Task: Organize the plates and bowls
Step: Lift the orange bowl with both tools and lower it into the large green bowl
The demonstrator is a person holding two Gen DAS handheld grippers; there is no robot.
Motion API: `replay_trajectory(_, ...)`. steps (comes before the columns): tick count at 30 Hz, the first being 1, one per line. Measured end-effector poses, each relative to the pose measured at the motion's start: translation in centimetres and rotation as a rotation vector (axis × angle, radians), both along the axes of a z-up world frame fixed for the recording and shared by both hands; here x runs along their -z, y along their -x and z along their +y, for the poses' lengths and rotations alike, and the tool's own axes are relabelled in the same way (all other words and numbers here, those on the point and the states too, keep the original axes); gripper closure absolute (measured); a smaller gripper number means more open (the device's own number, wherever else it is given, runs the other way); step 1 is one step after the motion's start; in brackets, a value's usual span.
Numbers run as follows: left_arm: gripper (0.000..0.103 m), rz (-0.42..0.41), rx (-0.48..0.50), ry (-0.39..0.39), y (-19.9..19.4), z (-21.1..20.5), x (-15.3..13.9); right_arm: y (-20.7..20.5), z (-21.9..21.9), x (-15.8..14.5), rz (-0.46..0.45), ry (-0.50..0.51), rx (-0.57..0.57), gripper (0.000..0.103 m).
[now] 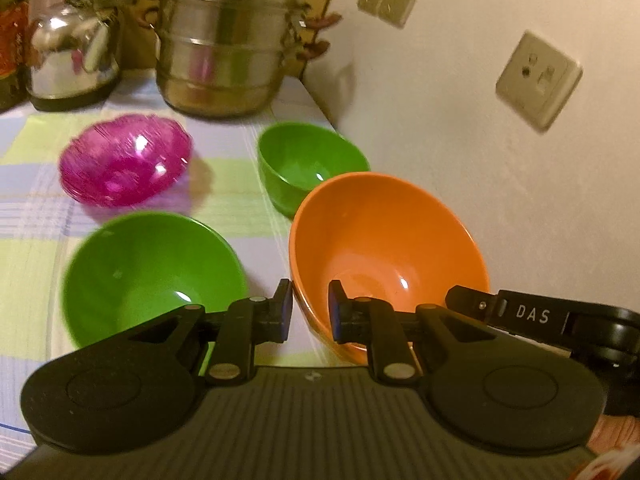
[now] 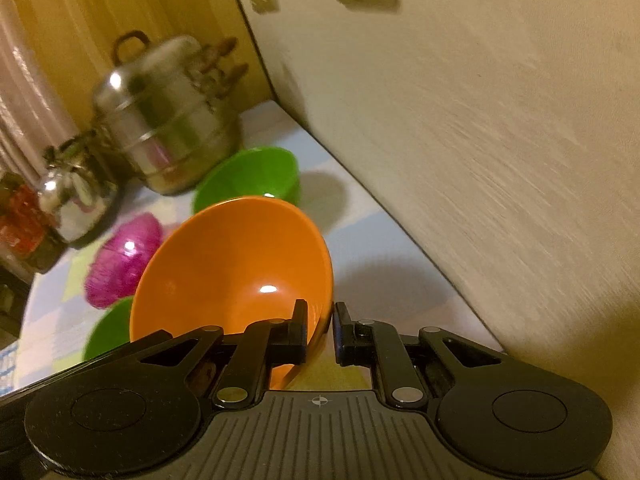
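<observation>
Orange bowl (image 1: 384,248) sits tilted above the checked tablecloth (image 1: 36,208), close to the cream wall (image 1: 480,140), and we hold it from two sides. Our left gripper (image 1: 311,312) pinches the near left part of its rim, one pad outside the wall and one inside. Our right gripper (image 2: 320,334) clamps the rim on the side nearer the wall, jaws nearly together with the thin edge between them. In the left wrist view the right gripper's arm, marked DAS, reaches in from the right and meets the bowl's edge.

We note a large green bowl (image 1: 152,272) just to the left of the orange one, upright on the cloth. A smaller green bowl (image 1: 308,164) stands beyond the orange bowl, partly hidden behind its far rim. A translucent pink bowl (image 1: 124,160) with a scalloped edge lies farther left, apart from both green ones.

At the back of the table we see a tiered steel steamer pot (image 1: 228,40) with its lid on, a shiny kettle (image 1: 72,56) to its left, and a jar (image 1: 12,32) at the edge of view. Wall sockets (image 1: 538,78) sit above the table. Both views are blurred, so whether the orange bowl's base touches the cloth we cannot tell.
</observation>
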State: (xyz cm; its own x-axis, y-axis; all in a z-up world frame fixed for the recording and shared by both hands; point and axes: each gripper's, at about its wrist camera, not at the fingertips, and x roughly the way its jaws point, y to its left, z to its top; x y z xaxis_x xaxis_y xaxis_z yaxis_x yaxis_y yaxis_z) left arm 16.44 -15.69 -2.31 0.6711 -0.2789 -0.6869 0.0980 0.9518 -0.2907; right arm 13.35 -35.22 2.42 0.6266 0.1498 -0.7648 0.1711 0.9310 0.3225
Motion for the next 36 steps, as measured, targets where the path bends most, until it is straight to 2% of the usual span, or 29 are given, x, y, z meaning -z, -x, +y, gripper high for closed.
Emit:
replay_trajectory(8,0.087,-0.021,-0.071,-0.005,1.4,5.0,-1.9,-0.4,4.6,-1.7,-0.029,-0.024,-0.077,0.091)
replay_trajectory(18,0.087,-0.001,-0.162,-0.006,1.8,10.5,-1.7,-1.6,10.0,-1.3,-0.016,-0.032,-0.178,0.091)
replay_trajectory(36,0.087,0.075,-0.188,0.0,1.1,13.5,1.4,-3.1,13.8,1.2,0.032,0.017,-0.246,0.091)
